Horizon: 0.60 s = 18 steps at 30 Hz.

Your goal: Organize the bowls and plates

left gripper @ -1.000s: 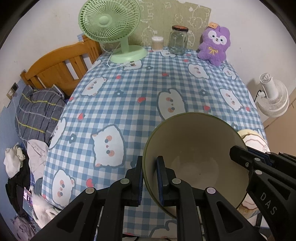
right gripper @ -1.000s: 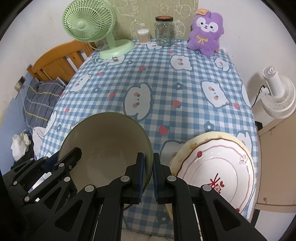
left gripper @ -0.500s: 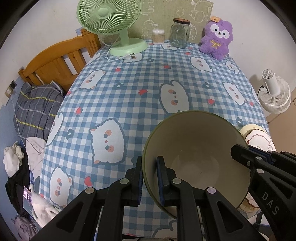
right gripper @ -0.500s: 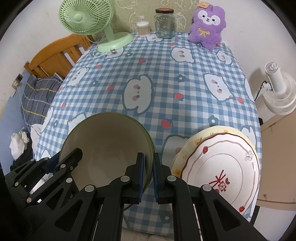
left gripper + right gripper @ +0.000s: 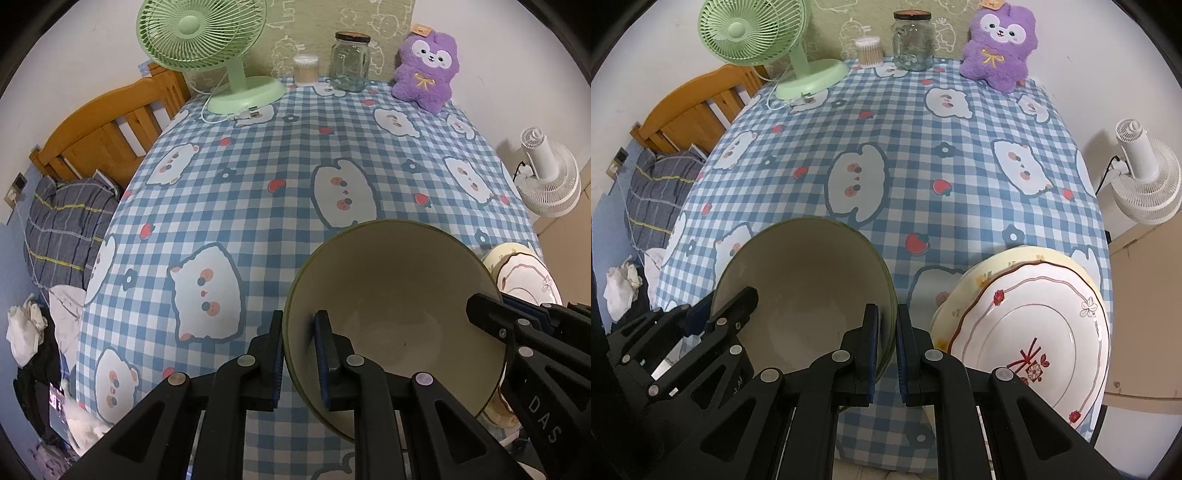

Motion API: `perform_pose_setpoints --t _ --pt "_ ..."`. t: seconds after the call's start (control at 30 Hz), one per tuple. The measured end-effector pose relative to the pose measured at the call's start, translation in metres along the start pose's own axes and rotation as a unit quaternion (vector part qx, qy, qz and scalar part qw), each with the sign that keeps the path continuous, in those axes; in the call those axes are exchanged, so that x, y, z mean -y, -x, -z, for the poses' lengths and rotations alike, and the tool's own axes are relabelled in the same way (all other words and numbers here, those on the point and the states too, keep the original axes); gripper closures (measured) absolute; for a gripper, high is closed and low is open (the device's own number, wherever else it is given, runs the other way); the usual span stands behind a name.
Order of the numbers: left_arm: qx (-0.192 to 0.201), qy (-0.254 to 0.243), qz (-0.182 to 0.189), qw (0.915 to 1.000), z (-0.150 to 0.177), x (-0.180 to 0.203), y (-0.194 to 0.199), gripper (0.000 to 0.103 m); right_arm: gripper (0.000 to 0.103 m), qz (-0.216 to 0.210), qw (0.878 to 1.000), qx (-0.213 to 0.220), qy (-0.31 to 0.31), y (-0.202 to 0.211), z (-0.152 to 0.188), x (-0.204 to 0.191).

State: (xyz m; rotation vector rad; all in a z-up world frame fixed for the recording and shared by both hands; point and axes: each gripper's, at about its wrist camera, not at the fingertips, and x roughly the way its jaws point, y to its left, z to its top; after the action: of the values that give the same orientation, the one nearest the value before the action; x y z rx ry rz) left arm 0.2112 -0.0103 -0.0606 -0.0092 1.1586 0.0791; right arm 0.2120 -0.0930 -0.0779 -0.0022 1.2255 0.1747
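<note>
A large bowl (image 5: 391, 314), cream inside with an olive-green rim, hangs over the near edge of the table, held from both sides. My left gripper (image 5: 298, 321) is shut on its left rim, one finger inside and one outside. My right gripper (image 5: 884, 317) is shut on the opposite rim of the bowl (image 5: 812, 288). In each wrist view the other gripper shows across the bowl. At the table's near right corner a white plate (image 5: 1034, 332) with red flowers lies on a yellow plate (image 5: 1008, 258), right beside my right gripper.
A blue checked cloth (image 5: 295, 166) covers the table. Along its far edge stand a green fan (image 5: 207, 37), a cotton swab tub (image 5: 306, 70), a glass jar (image 5: 349, 62) and a purple plush (image 5: 424, 74). A wooden bed frame (image 5: 103, 140) is at the left, a white fan (image 5: 546, 177) at the right.
Both grippers keep their hold on the bowl and have hardly moved. The plate stack shows a little larger in the right wrist view.
</note>
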Motion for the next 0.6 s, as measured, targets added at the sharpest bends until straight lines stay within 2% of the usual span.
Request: perform_pose_setpoints --t 0.1,0.17,0.23,0.4,0.6 --pt "-0.004 0.002 0.002 1.0 0.0 -0.001 -0.001 0.09 0.091 0.0 1.0 0.001 -0.002 0.001 0.0 -0.001" --pt "-0.008 0.005 0.005 0.9999 -0.001 -0.002 -0.001 0.085 0.091 0.001 1.0 0.003 0.003 0.0 0.0 -0.002" --pt "-0.01 0.003 0.013 0.9999 -0.002 -0.001 0.002 0.072 0.091 -0.006 1.0 0.009 0.007 0.002 0.0 -0.002" --pt "-0.002 0.0 0.025 0.9997 -0.006 0.004 0.017 0.062 0.091 -0.011 0.999 0.03 0.001 0.014 -0.002 0.001" --pt "0.008 0.001 0.029 0.9995 -0.01 0.008 0.03 0.039 0.089 -0.018 0.999 0.038 -0.003 0.024 -0.004 0.006"
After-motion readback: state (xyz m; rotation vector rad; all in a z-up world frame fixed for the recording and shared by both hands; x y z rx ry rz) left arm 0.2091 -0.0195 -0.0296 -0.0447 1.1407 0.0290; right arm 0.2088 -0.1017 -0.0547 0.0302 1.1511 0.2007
